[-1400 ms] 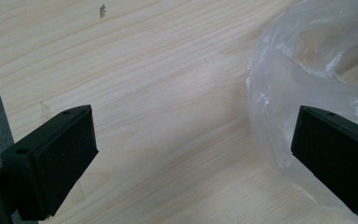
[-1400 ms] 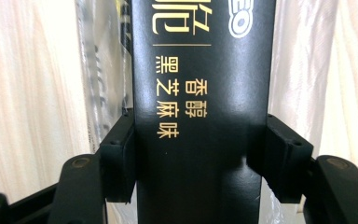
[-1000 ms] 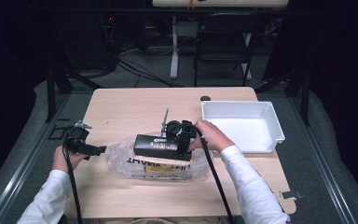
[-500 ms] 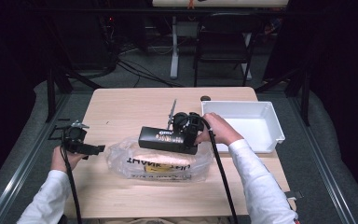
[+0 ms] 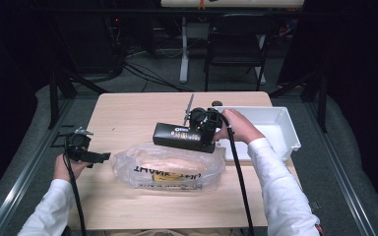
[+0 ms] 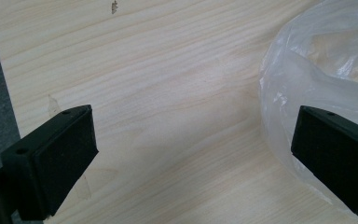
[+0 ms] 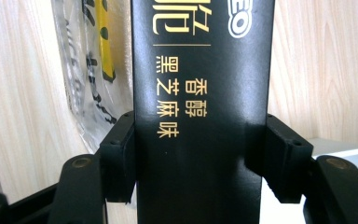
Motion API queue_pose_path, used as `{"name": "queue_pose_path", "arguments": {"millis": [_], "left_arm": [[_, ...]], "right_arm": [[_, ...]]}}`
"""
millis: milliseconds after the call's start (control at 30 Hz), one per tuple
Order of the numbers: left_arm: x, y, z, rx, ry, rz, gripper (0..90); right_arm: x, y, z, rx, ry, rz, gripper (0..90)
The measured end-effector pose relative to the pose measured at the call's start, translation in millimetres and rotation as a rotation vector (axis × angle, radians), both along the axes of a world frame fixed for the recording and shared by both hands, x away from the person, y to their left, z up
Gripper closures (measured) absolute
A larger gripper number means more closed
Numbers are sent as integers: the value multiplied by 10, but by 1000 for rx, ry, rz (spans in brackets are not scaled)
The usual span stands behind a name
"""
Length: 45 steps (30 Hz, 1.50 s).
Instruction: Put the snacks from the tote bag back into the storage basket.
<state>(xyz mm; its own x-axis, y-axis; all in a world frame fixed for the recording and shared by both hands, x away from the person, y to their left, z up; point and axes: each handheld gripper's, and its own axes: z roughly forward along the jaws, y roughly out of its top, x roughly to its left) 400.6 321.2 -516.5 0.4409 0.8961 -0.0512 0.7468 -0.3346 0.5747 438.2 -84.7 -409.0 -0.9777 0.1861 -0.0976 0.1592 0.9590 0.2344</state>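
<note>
My right gripper [image 5: 197, 135] is shut on a long black box [image 5: 177, 136] with gold lettering, held level above the table. In the right gripper view both pads press on the sides of the black box [image 7: 200, 93], midway between them being my right gripper [image 7: 200, 156]. A clear plastic bag [image 5: 170, 167] with black print lies on the wooden table below the box. My left gripper [image 5: 96, 157] rests at the table's left edge, open, its tips just left of the bag. In the left gripper view my left gripper [image 6: 191, 158] stands wide open over bare wood, the plastic bag [image 6: 321, 79] by its right jaw.
A white tray [image 5: 283, 125] sits at the table's right side, behind the right hand. The wooden table [image 5: 128, 113] is bare at the back left. A metal rail [image 5: 24, 172] runs along the left edge. Chairs and cables stand in the dark behind.
The right gripper has carried the black box up and to the right, off the bag and toward the white tray. The left gripper has stayed put.
</note>
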Motion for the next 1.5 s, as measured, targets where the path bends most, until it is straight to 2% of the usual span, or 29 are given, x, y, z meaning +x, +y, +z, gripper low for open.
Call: {"name": "queue_pose_path", "arguments": {"millis": [33,800,1333,1500], "left_arm": [[0,-1,-1,0,1,-1,1],[-6,14,0,13,6,-2,1],[18,8,-41,21,22,6,1],[18,12,-43,17,22,7,1]], "right_arm": [[17,-23,12,-3,12,-5,377],[137,-453,132,-20,-18,-76,377],[237,-917,112,-6,-41,-142,378],[264,-1037,83,-1,-33,-156,378]]}}
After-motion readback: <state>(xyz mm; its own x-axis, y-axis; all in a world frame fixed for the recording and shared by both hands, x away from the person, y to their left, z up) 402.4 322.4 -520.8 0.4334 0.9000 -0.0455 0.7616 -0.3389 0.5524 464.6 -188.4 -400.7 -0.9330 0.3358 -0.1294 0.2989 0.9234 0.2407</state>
